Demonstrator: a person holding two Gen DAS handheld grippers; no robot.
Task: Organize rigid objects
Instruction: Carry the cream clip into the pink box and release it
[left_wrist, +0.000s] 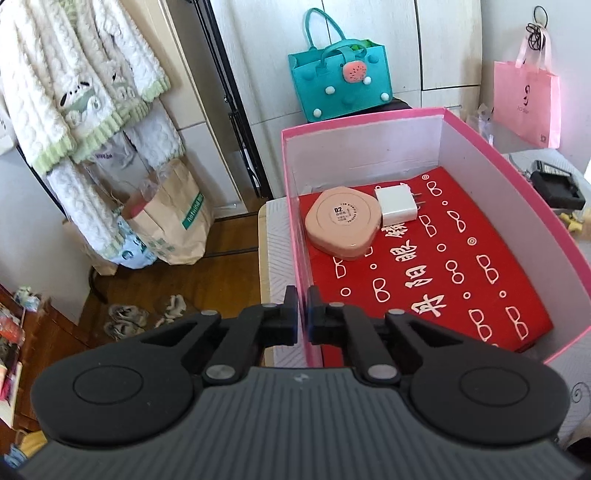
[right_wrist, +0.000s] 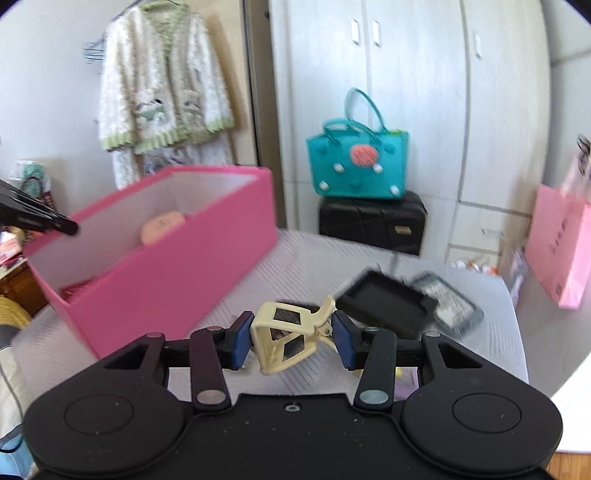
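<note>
Presently a cream clip (right_wrist: 291, 338) is clamped between the pads of the right gripper (right_wrist: 293, 341); beyond it a black tray (right_wrist: 384, 301) and a calculator-like device (right_wrist: 452, 304) are left on the table (right_wrist: 491, 332); the left gripper (left_wrist: 303, 314) is pinched on the wall of the pink box (left_wrist: 517, 177), where a peach case (left_wrist: 341, 225) and white charger (left_wrist: 397, 203) are already stowed.

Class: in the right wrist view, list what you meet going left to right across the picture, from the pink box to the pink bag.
pink box → cream clip held in the right gripper → black tray → calculator → pink bag
</note>
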